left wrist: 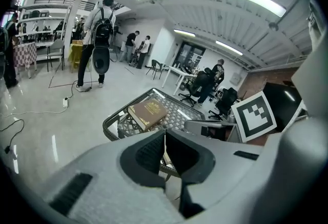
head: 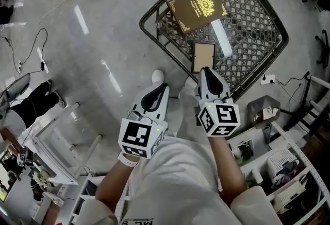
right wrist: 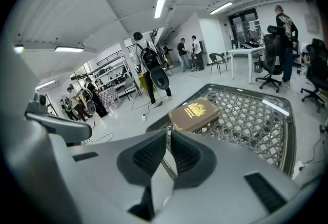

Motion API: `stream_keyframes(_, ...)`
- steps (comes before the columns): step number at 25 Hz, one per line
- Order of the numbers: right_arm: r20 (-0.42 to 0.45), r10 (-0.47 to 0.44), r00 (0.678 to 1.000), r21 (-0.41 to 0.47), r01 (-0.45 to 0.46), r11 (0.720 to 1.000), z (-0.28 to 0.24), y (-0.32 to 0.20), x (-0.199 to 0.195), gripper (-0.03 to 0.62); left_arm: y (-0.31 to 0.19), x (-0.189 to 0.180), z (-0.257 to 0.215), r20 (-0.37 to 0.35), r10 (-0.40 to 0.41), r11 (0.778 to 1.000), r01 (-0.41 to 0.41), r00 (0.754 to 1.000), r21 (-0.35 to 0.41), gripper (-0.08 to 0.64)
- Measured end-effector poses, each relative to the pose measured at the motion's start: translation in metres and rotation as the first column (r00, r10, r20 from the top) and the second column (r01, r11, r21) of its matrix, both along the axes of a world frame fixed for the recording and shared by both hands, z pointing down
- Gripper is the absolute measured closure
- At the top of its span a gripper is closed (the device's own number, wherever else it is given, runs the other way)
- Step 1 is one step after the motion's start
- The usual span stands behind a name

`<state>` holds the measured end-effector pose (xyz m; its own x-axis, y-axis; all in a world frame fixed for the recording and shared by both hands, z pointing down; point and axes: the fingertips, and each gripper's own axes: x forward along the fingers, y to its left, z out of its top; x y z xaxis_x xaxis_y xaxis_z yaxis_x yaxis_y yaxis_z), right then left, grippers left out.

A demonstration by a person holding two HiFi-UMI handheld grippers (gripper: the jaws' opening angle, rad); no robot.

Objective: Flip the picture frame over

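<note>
A small picture frame with a dark rim and pale middle lies flat near the near edge of a black metal lattice table. My right gripper hovers just short of the frame, shut and holding nothing. My left gripper hangs further left, off the table's edge over the floor, also shut and holding nothing. In the left gripper view the jaws of the left gripper meet along a thin line. The right gripper points at the table.
A brown book with gold print and a white tube lie on the table beyond the frame. White shelving stands at lower left, a cluttered rack at lower right. Cables cross the floor. People stand far off.
</note>
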<state>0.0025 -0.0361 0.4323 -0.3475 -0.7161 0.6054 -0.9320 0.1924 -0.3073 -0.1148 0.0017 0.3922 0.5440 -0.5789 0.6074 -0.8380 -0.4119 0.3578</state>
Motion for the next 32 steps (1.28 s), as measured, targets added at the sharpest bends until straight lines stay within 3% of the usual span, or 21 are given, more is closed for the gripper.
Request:
stream_keyframes(6, -0.031, 0.000, 1.000, -0.028, -0.001, 1.000, 0.042, -0.005, 0.001, 0.561, -0.003, 0.003, 0.027, 0.007, 0.023, 1.000, -0.023, 1.000, -0.021, 0.529)
stream_keyframes(9, -0.040, 0.003, 0.999, -0.040, -0.004, 0.999, 0.062, -0.006, 0.001, 0.526, -0.005, 0.002, 0.041, 0.010, 0.021, 0.999, -0.020, 1.000, -0.029, 0.529)
stream_keyframes(32, -0.165, -0.002, 0.986, -0.173, -0.027, 0.985, 0.175, -0.005, -0.004, 0.505, -0.001, -0.003, 0.097, 0.018, 0.034, 0.995, -0.032, 0.999, -0.099, 0.529)
